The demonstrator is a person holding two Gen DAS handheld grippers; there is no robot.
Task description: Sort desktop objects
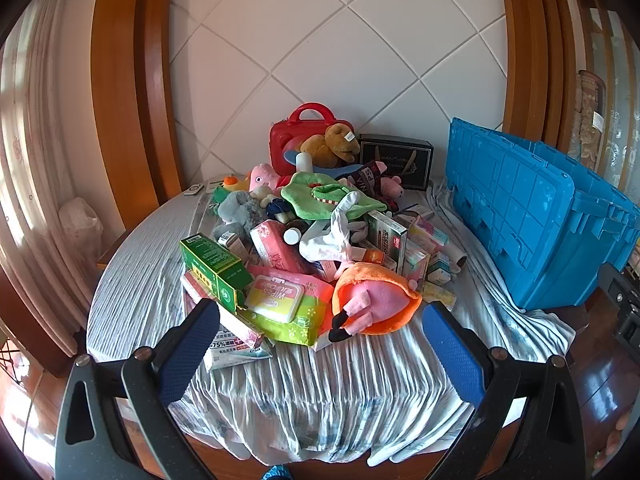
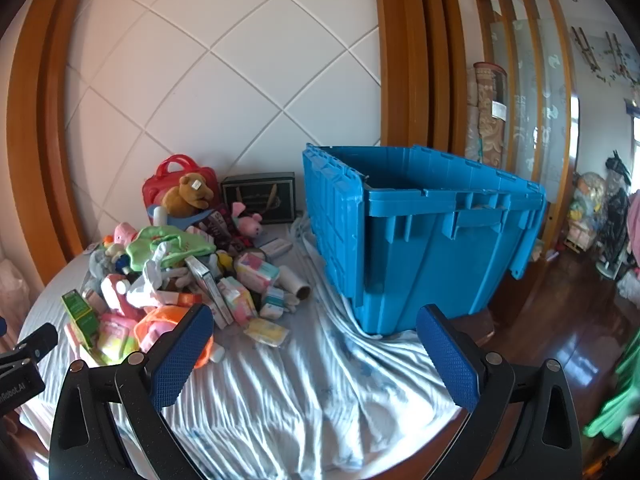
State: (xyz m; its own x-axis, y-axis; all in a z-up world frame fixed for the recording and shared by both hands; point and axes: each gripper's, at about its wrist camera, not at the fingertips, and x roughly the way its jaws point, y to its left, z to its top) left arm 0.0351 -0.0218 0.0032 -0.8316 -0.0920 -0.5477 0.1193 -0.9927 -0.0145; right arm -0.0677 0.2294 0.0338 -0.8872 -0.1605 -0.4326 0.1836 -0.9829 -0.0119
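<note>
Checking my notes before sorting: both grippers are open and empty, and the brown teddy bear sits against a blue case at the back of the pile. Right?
Not quite: the case behind the brown teddy bear is red, as the left wrist view shows. The left gripper and right gripper are open and empty.

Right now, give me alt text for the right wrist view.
The open right gripper hovers over a rumpled striped cloth, holding nothing. Ahead stands an open blue crate; to its left lies a pile of plush toys and boxes.
</note>
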